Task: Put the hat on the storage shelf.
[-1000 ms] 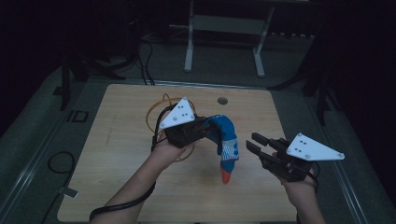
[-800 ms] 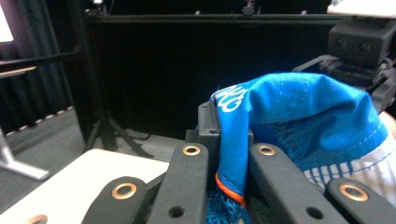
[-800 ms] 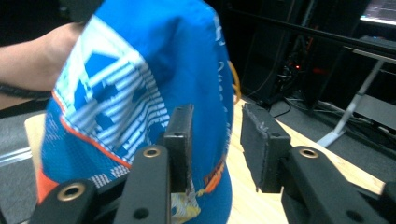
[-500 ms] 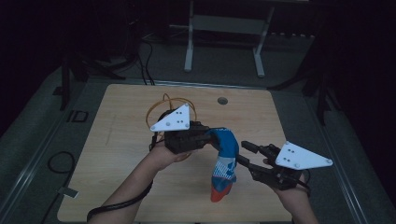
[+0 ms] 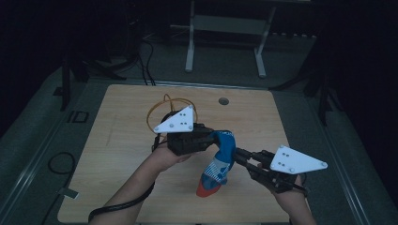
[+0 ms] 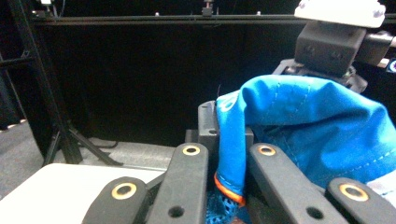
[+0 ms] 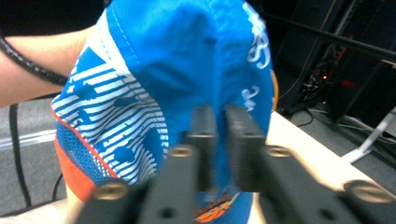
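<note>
The table (image 5: 122,154) serves as landmark. Above its middle hangs a cloth garment (image 5: 218,161), its lower end near the table's front edge. The left gripper (image 5: 206,139) is at the garment's upper left, the right gripper (image 5: 240,156) just right of it. A cable loop (image 5: 157,105) lies on the table behind the left gripper. A metal stand (image 5: 225,42) is on the floor beyond the table's far edge.

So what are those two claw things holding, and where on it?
Both hold a blue patterned sock. The left gripper pinches its orange-trimmed edge at the top; the right gripper, jaws just closed, pinches a fold of the blue cloth at its side.
</note>
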A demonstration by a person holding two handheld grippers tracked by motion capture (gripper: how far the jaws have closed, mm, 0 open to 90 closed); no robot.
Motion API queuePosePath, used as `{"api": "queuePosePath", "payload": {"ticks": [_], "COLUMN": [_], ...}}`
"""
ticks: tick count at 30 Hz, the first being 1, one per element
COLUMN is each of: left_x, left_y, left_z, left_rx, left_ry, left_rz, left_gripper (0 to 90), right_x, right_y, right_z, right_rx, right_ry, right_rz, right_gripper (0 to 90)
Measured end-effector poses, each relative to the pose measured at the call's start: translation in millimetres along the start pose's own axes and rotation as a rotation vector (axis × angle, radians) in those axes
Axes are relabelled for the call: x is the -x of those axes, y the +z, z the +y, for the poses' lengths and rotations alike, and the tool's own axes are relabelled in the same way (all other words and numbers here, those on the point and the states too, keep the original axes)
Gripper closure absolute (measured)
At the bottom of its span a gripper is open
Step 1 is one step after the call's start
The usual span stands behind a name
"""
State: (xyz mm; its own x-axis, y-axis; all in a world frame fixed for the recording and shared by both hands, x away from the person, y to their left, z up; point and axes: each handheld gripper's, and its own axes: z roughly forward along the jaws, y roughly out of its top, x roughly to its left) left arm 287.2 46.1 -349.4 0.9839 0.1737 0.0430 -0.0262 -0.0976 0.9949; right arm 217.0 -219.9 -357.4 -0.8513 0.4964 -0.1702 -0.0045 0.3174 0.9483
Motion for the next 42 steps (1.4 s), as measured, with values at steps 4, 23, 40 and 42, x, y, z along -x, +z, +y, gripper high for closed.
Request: {"api": "queuePosePath", "payload": {"ticks": [4, 23, 40, 42], "left_x": [0.1, 2.1, 12.2, 15.2], "left_y": [-1.1, -17.8, -84.9, -93.3], "left_z": [-0.3, -1.4, -18.1, -26.7], "left_rx": [-0.006, -0.052, -0.003, -0.023], "left_ry": [0.002, 0.002, -0.017, -0.018], "left_rz": [0.001, 0.078, 0.264, 0.308], "left_gripper": [88.9, 59.0, 38.8, 36.7], "right_x": [-0.6, 11.0, 21.3, 23.4], "right_y": [-3.7, -20.7, -16.9, -15.5], "right_z": [0.9, 11.5, 22.3, 25.7], "right_rx": [0.006, 0.038, 0.055, 0.060], "right_ry": [-0.022, 0.000, 0.014, 0.015], "right_rz": [-0.029, -0.076, -0.100, -0.108], "right_gripper": [90.0, 90.0, 90.0, 90.0]}}
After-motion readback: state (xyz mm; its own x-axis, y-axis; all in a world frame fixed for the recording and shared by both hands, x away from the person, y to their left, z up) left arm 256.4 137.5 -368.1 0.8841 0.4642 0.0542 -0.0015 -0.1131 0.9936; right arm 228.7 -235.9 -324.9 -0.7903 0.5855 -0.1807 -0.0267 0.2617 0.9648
